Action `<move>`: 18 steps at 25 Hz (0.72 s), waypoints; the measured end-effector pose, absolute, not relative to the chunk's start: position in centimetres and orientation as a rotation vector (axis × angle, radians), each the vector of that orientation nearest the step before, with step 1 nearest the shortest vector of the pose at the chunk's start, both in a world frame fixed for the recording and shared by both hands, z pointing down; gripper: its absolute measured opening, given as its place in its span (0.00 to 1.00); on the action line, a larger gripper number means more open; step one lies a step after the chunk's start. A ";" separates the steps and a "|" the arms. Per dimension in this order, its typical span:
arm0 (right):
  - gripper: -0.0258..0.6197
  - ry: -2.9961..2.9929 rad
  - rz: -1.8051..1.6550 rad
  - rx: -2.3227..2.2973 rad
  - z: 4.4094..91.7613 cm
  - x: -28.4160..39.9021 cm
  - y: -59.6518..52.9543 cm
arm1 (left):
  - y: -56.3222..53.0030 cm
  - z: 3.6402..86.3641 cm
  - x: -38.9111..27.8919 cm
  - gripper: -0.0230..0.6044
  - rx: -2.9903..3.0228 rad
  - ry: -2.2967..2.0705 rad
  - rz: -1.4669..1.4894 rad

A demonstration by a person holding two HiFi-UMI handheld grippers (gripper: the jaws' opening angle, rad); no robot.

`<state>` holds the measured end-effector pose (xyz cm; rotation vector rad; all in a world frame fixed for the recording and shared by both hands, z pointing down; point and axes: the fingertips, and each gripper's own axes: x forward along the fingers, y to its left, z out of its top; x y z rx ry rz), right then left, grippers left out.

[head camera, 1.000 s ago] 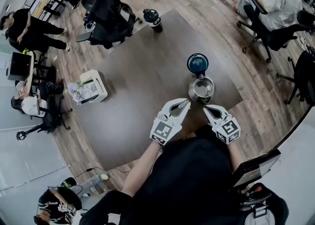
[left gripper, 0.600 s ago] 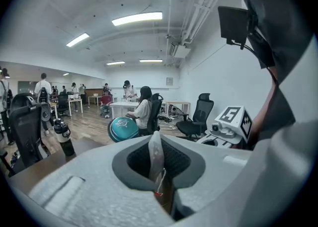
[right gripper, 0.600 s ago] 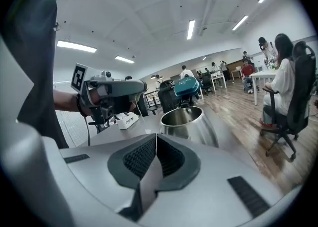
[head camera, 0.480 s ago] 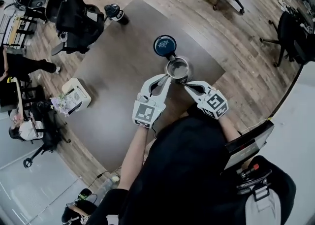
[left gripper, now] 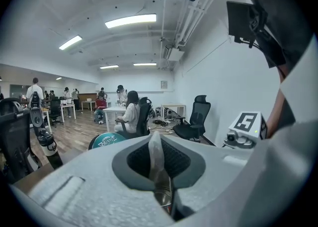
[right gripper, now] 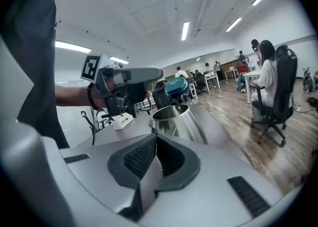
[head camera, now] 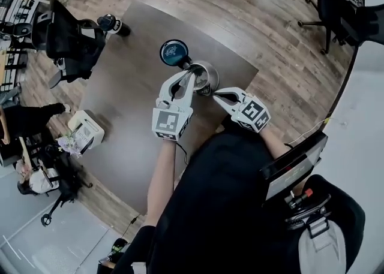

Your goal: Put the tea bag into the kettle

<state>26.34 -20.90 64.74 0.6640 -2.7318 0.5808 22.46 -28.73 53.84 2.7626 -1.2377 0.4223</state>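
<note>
**Tea bag at the kettle's rim, not yet over the middle**

Tea bag [left gripper: 155, 154] is a pale strip pinched between the pressed-together jaws of the left gripper [head camera: 188, 76], which hangs at the left edge of the open steel kettle [right gripper: 184, 124]. From where I stand, the worry is the release. The tips look closer to the rim than to the centre, so a bag let go here could catch on the lip or slide down the outside onto the table [head camera: 126, 87]. Thin paper may also cling to one pad instead of dropping.

The right gripper [head camera: 217, 94] sits just beside the kettle, jaws together and, as far as I can tell, empty. It is not steadying the kettle, so a nudge from either tool could shift or tip it. The teal lid [head camera: 174, 53] lies just behind, clear of the opening.
</note>
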 end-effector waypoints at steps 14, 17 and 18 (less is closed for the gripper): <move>0.06 -2.724 0.583 0.690 65.3 27.1 -20.8 | -29.9 57.1 22.6 0.08 2.734 -1.267 0.414; 0.05 -2.724 0.581 0.699 65.2 27.2 -20.8 | -29.8 55.2 22.7 0.08 2.767 -1.284 0.319; 0.06 -2.724 0.580 0.702 65.1 27.2 -20.8 | -29.8 54.2 22.8 0.08 2.780 -1.294 0.293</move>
